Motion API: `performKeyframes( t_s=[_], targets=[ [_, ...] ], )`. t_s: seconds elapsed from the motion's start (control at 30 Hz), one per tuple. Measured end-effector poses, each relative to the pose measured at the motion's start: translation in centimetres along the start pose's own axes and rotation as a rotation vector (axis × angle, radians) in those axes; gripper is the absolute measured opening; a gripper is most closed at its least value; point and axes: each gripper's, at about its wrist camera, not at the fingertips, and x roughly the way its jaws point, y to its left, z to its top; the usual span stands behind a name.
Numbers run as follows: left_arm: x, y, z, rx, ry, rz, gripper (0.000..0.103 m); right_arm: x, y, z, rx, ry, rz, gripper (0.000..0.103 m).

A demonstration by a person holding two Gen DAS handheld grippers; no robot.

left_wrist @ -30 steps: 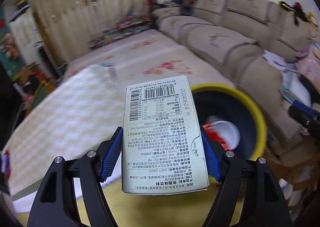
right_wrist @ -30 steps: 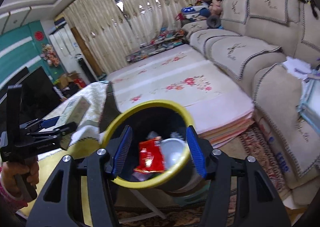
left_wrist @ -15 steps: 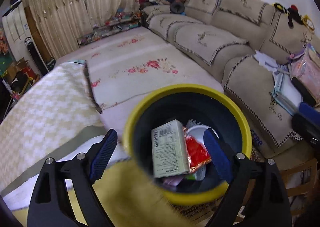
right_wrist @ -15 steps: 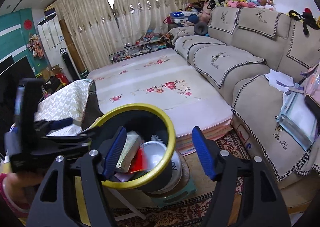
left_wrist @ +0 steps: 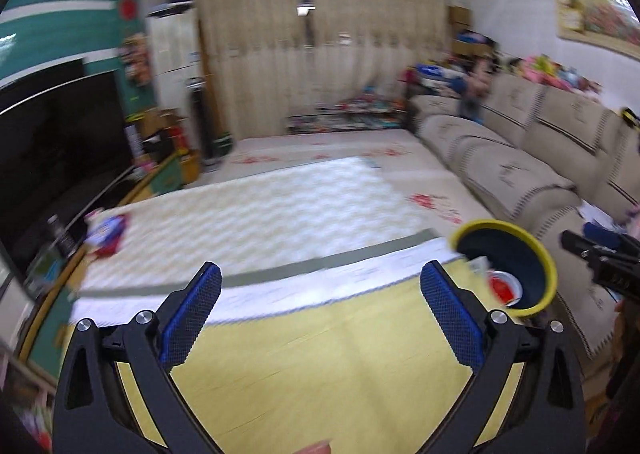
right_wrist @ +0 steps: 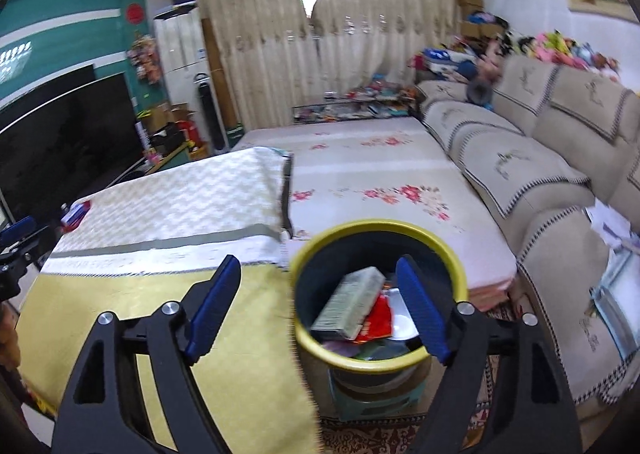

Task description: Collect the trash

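My left gripper (left_wrist: 320,306) has just been opening, wide and empty over the table (left_wrist: 320,366). My right gripper (right_wrist: 320,302), likewise opening, holds nothing. The carton (right_wrist: 352,304) lies inside the yellow-rimmed bin (right_wrist: 376,228) beyond the table's right edge.

The left gripper (left_wrist: 320,310) hangs over the yellow worktop (left_wrist: 320,374), its jaws just opened wide with nothing between them. The yellow-rimmed bin (left_wrist: 516,254) stands at right, holding a red wrapper (left_wrist: 502,288)

Yellow-rimmed dark bin (right_wrist: 378,364); red wrapper (right_wrist: 378,320); yellow tablecloth (right_wrist: 240,354); blue fingers (right_wrist: 212,306).
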Motion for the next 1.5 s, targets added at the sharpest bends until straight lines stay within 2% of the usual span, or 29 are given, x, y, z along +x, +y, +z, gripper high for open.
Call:
performKeyframes(
  t_s=[0.2, 0.4, 0.67, 1.5],
  targets=[
    [-4.7, 7.4, -1.9, -0.135, -0.046, 0.109, 0.098, -1.6, 2.7, 0.1, -0.037, -0.008, 0.012, 0.081],
    [-7.2, 10.6, -3.4, -0.186, -0.066, 0.155, 0.098, -2.0, 3.2, 0.1, -0.046, -0.005, 0.017, 0.081],
    [-6.7, 10.1, -3.5, -0.179, -0.038, 0.157, 0.098, -2.0, 3.5, 0.0, -0.045, 0.000, 0.019, 0.081],
    [-5.6, 8.9, -3.1, -0.161, -0.019, 0.147, 0.098, -1.8, 3.5, 0.3, -0.037, 0.005, 0.018, 0.081]
  ],
)
